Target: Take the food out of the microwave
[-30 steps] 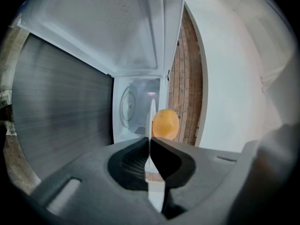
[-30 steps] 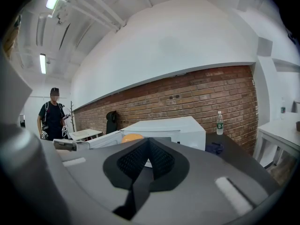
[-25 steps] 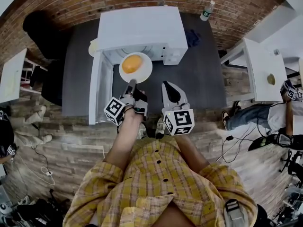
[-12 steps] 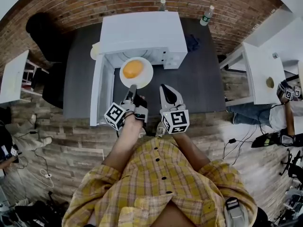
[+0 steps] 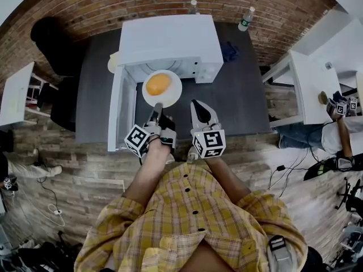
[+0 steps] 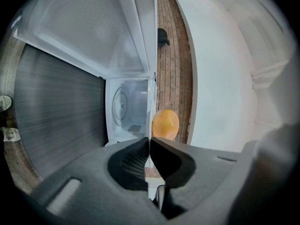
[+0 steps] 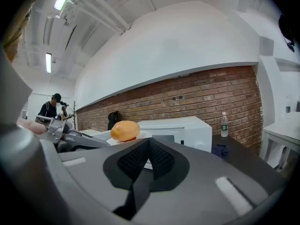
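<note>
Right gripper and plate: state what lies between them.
Nothing. In the head view only bare dark table shows between the right gripper and the plate.

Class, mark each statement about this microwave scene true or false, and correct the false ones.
1. The white microwave's door stands open. True.
2. The left gripper is shut on the rim of the round white plate. True.
3. The round orange-yellow food lies directly on the dark table. False: it lies on the plate.
4. The right gripper holds the clear plastic bottle. False: its jaws are shut on nothing, and the bottle stands at the table's back.
</note>
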A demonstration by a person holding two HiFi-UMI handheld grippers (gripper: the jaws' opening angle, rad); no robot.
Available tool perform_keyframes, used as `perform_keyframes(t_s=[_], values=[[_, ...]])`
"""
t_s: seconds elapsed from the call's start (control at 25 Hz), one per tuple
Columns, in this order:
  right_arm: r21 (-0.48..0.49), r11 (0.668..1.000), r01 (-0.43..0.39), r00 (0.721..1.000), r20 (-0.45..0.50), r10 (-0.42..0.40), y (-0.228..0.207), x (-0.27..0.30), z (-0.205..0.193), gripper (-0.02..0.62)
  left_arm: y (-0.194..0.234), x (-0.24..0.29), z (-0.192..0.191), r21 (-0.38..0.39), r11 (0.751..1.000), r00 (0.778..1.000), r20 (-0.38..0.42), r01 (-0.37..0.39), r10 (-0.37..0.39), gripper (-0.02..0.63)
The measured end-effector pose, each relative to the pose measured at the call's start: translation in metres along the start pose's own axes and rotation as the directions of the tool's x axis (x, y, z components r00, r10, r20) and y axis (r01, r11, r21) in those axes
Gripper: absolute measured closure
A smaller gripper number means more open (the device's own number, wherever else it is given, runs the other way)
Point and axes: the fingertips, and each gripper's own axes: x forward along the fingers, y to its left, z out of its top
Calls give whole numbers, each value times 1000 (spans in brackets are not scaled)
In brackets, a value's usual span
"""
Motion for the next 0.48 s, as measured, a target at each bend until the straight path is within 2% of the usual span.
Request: perform_keyframes(t_s=[0.24, 0.4, 0.48], values=[[0, 1000, -7, 1000, -3, 7, 1, 2, -1, 595, -7, 1, -2, -17, 999, 1000, 6, 27, -27, 595], [-2, 1000, -13, 1000, -2, 13, 3, 3, -1, 595, -5, 1, -1, 32, 999, 1000, -3, 14, -14, 595], [-3, 1000, -17, 1000, -6, 17, 4, 4, -2, 595, -4, 1, -2, 19, 1000, 1000, -2, 15, -15, 595]])
